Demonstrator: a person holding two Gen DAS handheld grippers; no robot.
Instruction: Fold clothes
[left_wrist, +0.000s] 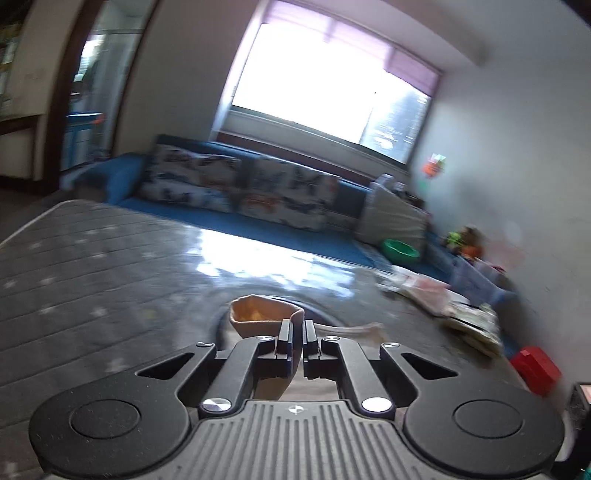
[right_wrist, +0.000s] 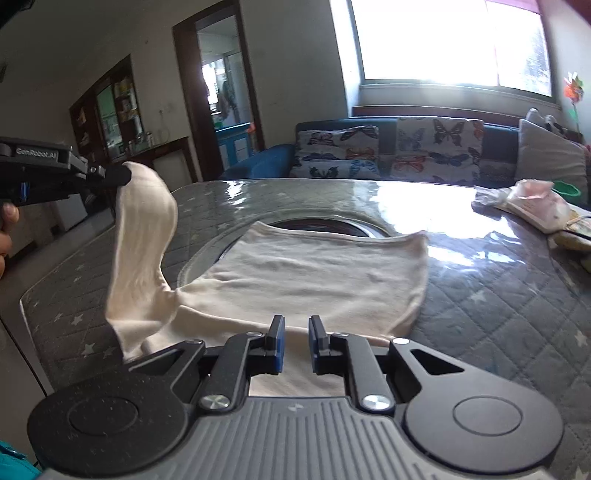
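right wrist: one cream garment (right_wrist: 314, 277), left gripper (right_wrist: 127, 174) pinching sleeve.

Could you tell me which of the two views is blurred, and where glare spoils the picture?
Left wrist view: motion blur smears the sofa and table, while the left gripper, shut on the cream garment, stays sharp. Right wrist view: crisp; the window is blown out and glare whitens the table's far edge.
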